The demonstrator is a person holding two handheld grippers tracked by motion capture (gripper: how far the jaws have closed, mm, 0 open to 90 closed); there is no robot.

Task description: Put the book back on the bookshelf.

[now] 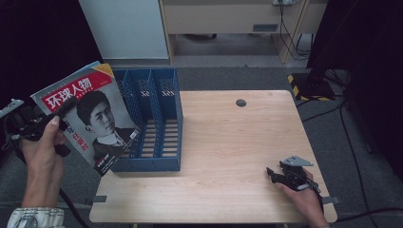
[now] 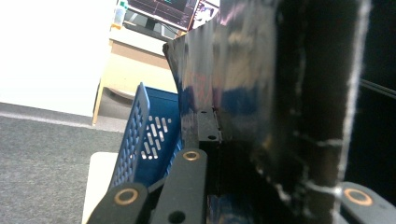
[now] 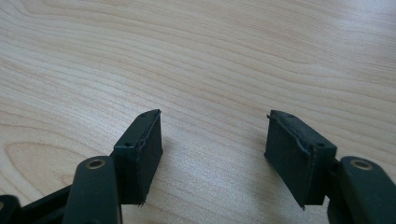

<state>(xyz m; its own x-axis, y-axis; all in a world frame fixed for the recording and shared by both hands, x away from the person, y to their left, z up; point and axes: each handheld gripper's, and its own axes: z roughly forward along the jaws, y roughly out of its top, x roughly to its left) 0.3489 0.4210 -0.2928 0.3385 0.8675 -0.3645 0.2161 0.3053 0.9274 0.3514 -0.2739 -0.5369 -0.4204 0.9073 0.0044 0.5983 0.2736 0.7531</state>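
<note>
High view: my left gripper clamps the magazine raised beside the blue file rack; the left gripper view adds its glossy back. My right gripper rests on the table, jaws apart.

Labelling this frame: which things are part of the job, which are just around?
In the job:
- magazine, clamped in the left tool
- blue file rack on the table

Just around:
- right tool, open, resting on the table
- floor cables
</note>
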